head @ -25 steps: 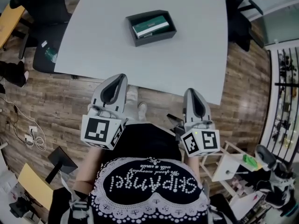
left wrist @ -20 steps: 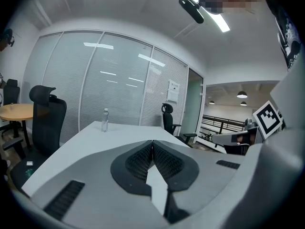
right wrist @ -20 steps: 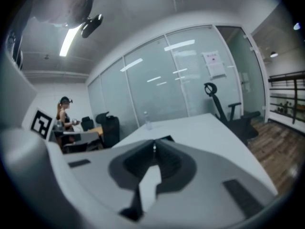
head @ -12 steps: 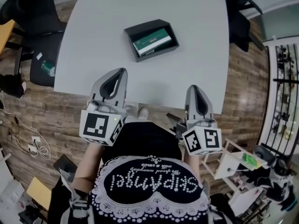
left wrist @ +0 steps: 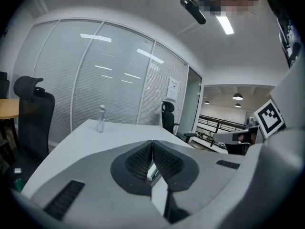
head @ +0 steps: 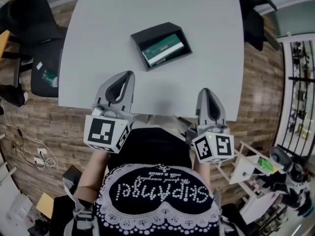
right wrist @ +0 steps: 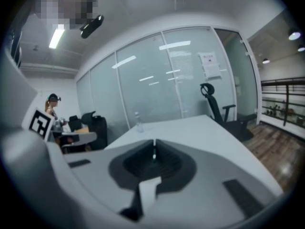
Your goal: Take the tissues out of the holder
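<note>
**Nearest the camera.** Head view: the person's dark garment with white lace trim (head: 156,193) fills the lower frame. Both grippers are held in front of it, pointing away from the body toward the bench.

**Left gripper** (head: 127,76): its tips lie over the near edge of the bench. In the left gripper view, the jaws (left wrist: 152,142) are closed, tips meeting, with nothing held between them.

**Right gripper** (head: 205,91): its tips likewise lie over the near bench edge, well apart from the left gripper. In the right gripper view, the jaws (right wrist: 154,142) are pressed together and empty.

**Bench** (head: 98,38): white top, standing on a wood-plank floor (head: 59,124).

**Task item.** A black open-topped holder (head: 152,29) sits near the middle of the bench, beyond both grippers and touching neither. It is skewed to the bench edge. A green-and-white tissue pack (head: 162,49) lies flat inside it.

**Far side.** A clear bottle (left wrist: 100,119) stands upright at the far end of the bench. Black office chairs stand beside the bench, one at the left (head: 37,16). A glass partition wall (left wrist: 109,75) closes the background.
</note>
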Demonstrator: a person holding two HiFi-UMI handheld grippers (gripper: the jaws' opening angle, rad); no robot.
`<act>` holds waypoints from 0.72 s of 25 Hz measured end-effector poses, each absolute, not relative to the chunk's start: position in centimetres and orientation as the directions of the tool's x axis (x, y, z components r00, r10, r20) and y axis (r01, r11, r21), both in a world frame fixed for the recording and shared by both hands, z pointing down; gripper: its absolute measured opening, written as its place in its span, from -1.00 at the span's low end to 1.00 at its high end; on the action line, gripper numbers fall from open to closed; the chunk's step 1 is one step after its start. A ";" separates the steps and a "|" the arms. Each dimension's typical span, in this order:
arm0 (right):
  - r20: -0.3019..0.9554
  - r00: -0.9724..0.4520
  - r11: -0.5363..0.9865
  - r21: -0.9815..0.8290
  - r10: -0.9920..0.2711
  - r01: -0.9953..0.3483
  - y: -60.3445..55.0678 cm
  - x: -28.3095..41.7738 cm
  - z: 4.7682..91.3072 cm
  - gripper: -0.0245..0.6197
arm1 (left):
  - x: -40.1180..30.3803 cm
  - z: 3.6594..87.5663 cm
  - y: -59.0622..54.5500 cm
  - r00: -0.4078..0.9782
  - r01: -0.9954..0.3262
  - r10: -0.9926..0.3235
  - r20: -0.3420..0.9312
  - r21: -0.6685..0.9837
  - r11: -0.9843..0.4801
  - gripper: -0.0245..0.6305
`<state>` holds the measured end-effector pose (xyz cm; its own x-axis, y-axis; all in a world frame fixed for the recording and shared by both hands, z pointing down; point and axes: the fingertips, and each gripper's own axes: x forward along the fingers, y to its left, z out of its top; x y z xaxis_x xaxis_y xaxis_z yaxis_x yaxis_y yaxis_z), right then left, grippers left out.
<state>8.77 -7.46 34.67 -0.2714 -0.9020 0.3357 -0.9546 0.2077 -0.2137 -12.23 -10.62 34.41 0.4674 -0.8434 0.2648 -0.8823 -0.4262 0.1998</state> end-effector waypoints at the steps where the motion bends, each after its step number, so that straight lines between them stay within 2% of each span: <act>1: 0.339 -0.269 0.205 -0.213 -0.902 -0.955 -7.5 8.7 34.7 -0.81 | -12.4 34.6 -10.7 0.468 -0.882 -0.841 0.271 0.203 -0.425 -0.85; 18: 0.361 -0.295 0.223 -0.227 -0.885 -0.948 -7.9 10.0 35.6 -0.81 | -11.2 35.4 -10.8 0.453 -0.890 -0.841 0.296 0.207 -0.407 -0.85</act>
